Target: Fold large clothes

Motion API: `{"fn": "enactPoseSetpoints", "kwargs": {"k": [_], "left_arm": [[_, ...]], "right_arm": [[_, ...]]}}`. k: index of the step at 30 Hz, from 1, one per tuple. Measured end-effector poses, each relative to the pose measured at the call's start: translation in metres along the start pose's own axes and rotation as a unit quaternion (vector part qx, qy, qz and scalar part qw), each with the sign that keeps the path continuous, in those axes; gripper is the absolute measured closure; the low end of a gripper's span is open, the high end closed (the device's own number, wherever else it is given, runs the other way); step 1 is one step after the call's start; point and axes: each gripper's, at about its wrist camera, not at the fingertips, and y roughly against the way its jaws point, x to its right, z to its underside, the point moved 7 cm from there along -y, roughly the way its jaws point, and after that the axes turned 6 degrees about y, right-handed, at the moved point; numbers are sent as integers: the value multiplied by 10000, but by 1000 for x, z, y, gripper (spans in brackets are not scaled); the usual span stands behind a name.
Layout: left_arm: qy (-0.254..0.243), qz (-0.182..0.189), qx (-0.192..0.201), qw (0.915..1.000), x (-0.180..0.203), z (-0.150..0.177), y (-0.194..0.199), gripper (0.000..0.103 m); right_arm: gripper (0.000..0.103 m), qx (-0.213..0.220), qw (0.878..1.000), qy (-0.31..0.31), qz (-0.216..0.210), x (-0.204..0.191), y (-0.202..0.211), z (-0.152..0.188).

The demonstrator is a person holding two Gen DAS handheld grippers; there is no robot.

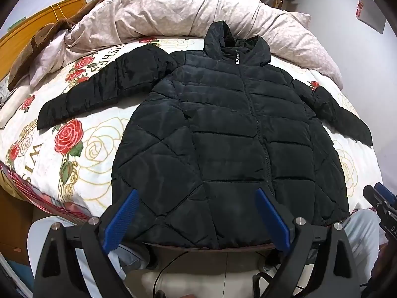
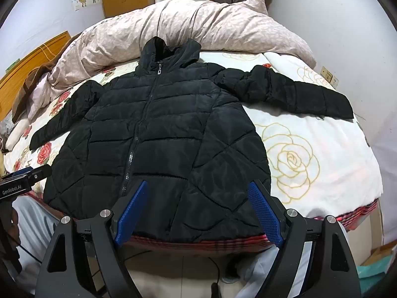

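Note:
A black quilted hooded jacket (image 1: 218,134) (image 2: 158,134) lies flat and zipped on the rose-print bedspread (image 1: 94,149) (image 2: 310,154), hood toward the far end, both sleeves spread out to the sides. Its hem hangs just over the bed's near edge. My left gripper (image 1: 196,196) hovers open above the hem, its blue pads wide apart and clear of the cloth. My right gripper (image 2: 198,188) is likewise open over the hem's right part, holding nothing. Each gripper shows at the edge of the other's view.
A bunched pink duvet (image 1: 188,10) (image 2: 178,27) lies across the far end of the bed behind the hood. A brown blanket (image 1: 42,42) and wooden headboard (image 1: 37,22) are at the left. A person's light trousers (image 1: 44,238) and cables on the floor are below the bed's edge.

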Motion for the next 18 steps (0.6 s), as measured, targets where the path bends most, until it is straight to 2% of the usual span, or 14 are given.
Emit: {"fn": "enactPoseSetpoints", "kwargs": {"k": [18], "left_arm": [[-9, -10, 6, 10000, 1, 0, 4, 7]], "right_arm": [[21, 21, 10000, 22, -2, -2, 3, 1]]}}
